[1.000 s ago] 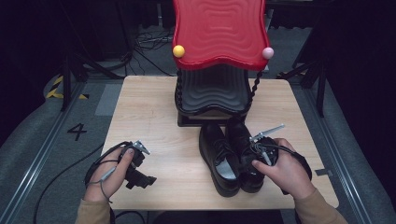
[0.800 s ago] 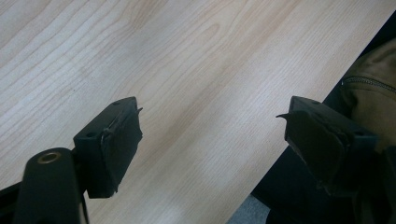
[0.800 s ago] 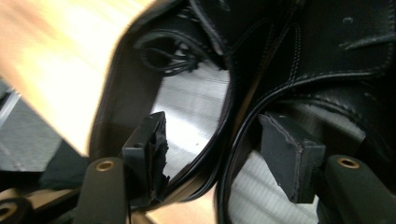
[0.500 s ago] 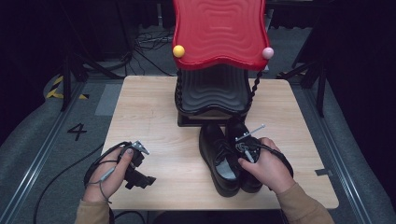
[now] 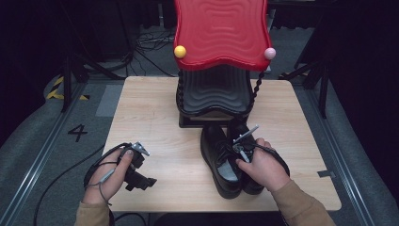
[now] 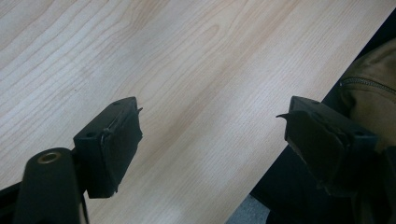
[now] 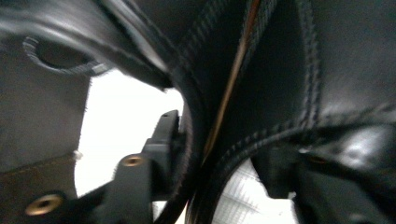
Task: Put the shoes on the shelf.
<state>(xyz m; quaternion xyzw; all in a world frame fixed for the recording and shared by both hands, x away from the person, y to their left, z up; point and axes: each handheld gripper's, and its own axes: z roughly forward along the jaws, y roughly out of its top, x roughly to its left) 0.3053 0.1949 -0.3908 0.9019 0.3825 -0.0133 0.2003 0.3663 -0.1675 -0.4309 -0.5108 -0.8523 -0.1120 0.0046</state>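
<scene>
Right gripper [image 5: 241, 149] closing astride adjoining walls of paired black shoes [image 5: 225, 165], near table's [image 5: 155, 117] front edge.
Stiff leather, moderate weight; collars best hold. Left gripper [image 5: 136, 172] released, empty.

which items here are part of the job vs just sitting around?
In the job:
- pair of black shoes, side by side at the table's near edge
- right hand-held gripper, jaws just closing astride the adjoining inner walls of the pair, one jaw in each shoe

Lying about:
- red and black wavy shelf stand behind the shoes
- left hand-held gripper, open over bare table, holding nothing
</scene>
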